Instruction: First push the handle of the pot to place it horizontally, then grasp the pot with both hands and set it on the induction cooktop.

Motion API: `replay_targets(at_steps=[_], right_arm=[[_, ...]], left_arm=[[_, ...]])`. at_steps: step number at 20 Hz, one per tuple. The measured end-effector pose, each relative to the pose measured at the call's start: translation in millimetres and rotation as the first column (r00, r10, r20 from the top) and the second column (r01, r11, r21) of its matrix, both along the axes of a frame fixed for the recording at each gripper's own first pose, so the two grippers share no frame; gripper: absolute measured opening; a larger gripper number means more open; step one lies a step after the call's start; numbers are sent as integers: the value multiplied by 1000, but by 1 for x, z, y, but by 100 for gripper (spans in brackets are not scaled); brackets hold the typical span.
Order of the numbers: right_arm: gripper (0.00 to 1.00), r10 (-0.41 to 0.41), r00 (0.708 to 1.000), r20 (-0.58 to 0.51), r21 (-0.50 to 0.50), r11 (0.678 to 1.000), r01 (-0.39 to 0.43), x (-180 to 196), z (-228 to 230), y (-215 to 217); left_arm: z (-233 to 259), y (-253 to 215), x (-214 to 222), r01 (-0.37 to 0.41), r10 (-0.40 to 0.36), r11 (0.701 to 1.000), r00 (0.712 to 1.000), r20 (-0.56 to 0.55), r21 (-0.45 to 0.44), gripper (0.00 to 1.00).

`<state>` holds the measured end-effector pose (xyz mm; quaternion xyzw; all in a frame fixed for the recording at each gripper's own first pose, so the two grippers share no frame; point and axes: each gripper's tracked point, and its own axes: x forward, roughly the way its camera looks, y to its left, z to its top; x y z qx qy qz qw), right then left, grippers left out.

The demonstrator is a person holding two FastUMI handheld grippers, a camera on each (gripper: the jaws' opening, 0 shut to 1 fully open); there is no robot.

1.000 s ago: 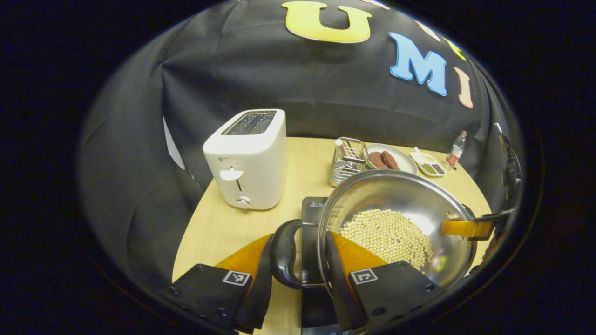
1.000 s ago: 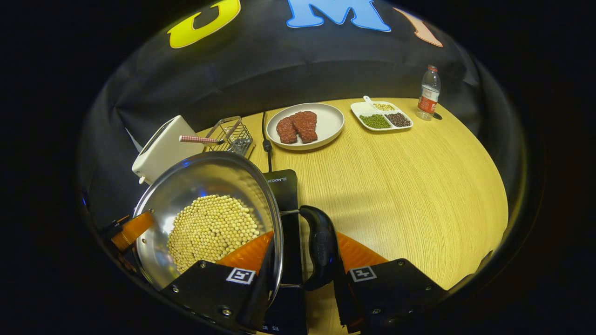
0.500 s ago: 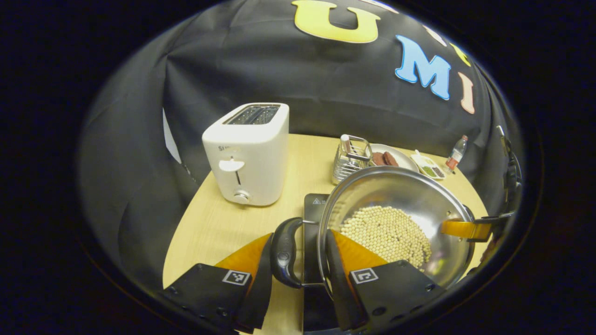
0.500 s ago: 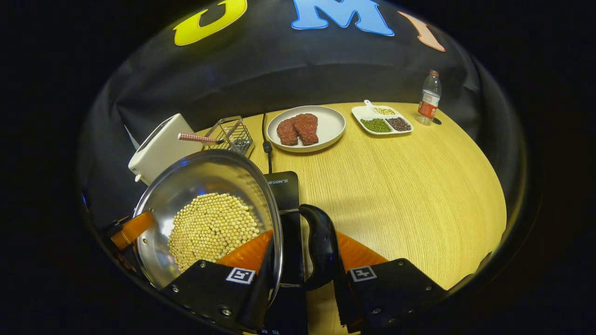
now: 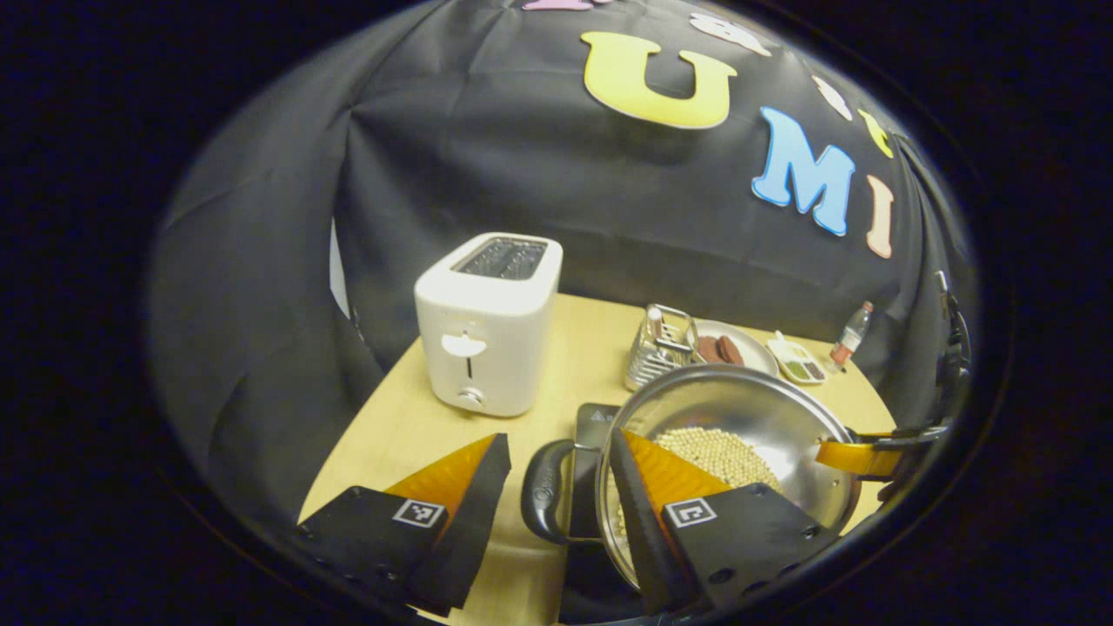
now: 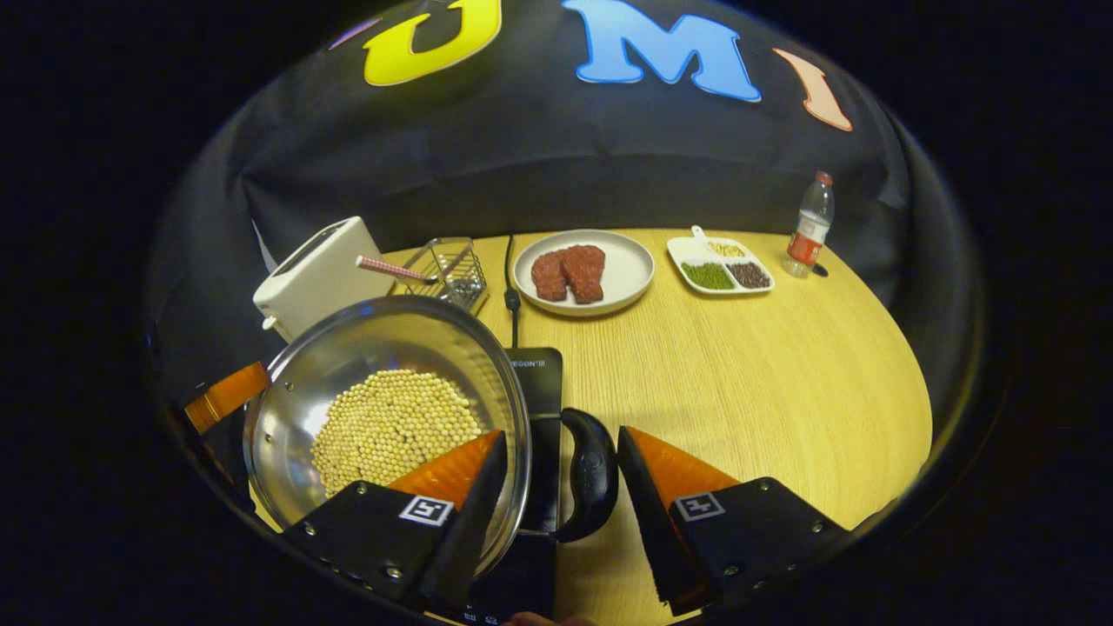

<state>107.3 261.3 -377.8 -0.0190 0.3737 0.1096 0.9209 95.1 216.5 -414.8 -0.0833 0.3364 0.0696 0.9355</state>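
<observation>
Wood tabletop (image 6: pixel 739 382): pot (image 6: pixel 383 417) on cooktop (image 6: pixel 539 382). Both grippers' fingers spread wide, straddling handles w/o touching; cooktop mostly hidden at 6 o'clock.

Opposite close views, shared pot (image 5: pixel 739 435)

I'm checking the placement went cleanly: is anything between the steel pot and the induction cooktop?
Nothing visible: the round steel pot of beans sits directly over the black induction cooktop, and both grippers, left and right, stand open around its black handles.
</observation>
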Motion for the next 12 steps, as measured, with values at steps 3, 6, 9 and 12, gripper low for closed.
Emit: replay_targets(at_steps=[3,6,9,12], right_arm=[[83,14,995,98,11,1000,-15,3,40,-15],[83,3,977,212,31,999,-10,8,89,-41],[83,1,947,321,40,999,-15,10,143,-71],[83,-13,910,413,63,998,-14,10,198,-111]], left_arm=[[39,2,-1,-29,26,999,998,64,45,82],[89,-15,-2,-53,41,995,990,138,81,82],[147,-56,0,-49,21,993,972,235,112,82],[207,-113,0,-38,-7,991,944,330,131,82]])
